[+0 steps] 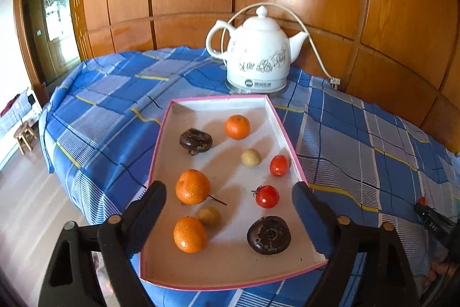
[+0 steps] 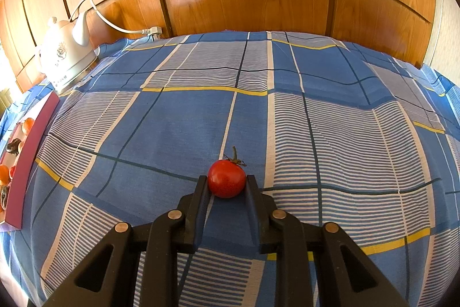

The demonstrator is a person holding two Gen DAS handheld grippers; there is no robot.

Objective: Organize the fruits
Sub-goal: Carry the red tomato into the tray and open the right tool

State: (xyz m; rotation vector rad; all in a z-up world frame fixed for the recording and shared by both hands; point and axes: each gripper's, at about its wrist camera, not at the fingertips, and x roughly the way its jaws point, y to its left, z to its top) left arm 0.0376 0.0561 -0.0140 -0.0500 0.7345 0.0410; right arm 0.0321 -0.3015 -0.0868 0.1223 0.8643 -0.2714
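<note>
Left wrist view: the left hand-held gripper (image 1: 228,203) hangs wide open and empty over the near end of a pink-rimmed tray (image 1: 283,123) in the middle of the frame. Inside the tray lie three oranges (image 1: 192,187), two tomatoes (image 1: 267,196), two small pale fruits (image 1: 250,158) and two dark brown fruits (image 1: 268,234), all apart from one another and from the fingers. A white kettle (image 1: 256,51) stands beyond the tray's far end, its cord running to the wooden wall. At the right edge of the frame the right hand-held gripper (image 1: 422,205) shows small, with a red fruit at its tip.

Right wrist view: the right hand-held gripper (image 2: 226,181) is narrowed around a stemmed tomato (image 2: 226,181) at lower centre, both fingers touching its sides, stem pointing away. Whether the tomato is lifted or resting on the blue checked cloth (image 2: 287,105) of the bench cannot be told. The tray shows at the far left edge, well apart from this hand-held gripper, long side facing it. A likely next move is carrying the tomato leftward over that raised rim to the other tomatoes. The cloth between is bare; the kettle stands further back at upper left, off that path.
</note>
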